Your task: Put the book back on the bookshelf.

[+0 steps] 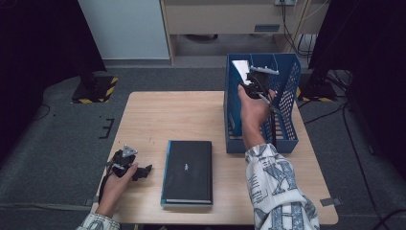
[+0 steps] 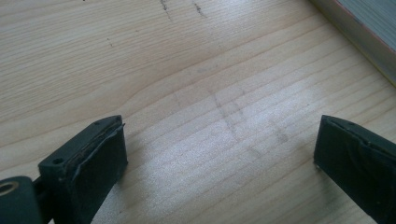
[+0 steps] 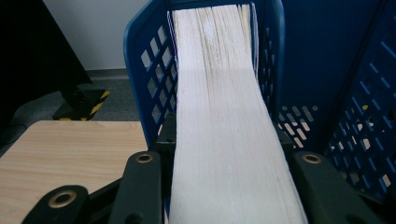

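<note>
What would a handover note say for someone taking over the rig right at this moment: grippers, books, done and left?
Right gripper: shut on a book, page edges facing its camera, held upright inside the blue file basket at the table's far right.
Left gripper: open, holding nothing, low over the wooden table near its front left.
Black book: lying flat at the table's front centre, just right of the left gripper, untouched.
Done: one book is in the basket but not yet released.
Left, probably: let go of that book, then stand the black one in the basket too.
</note>
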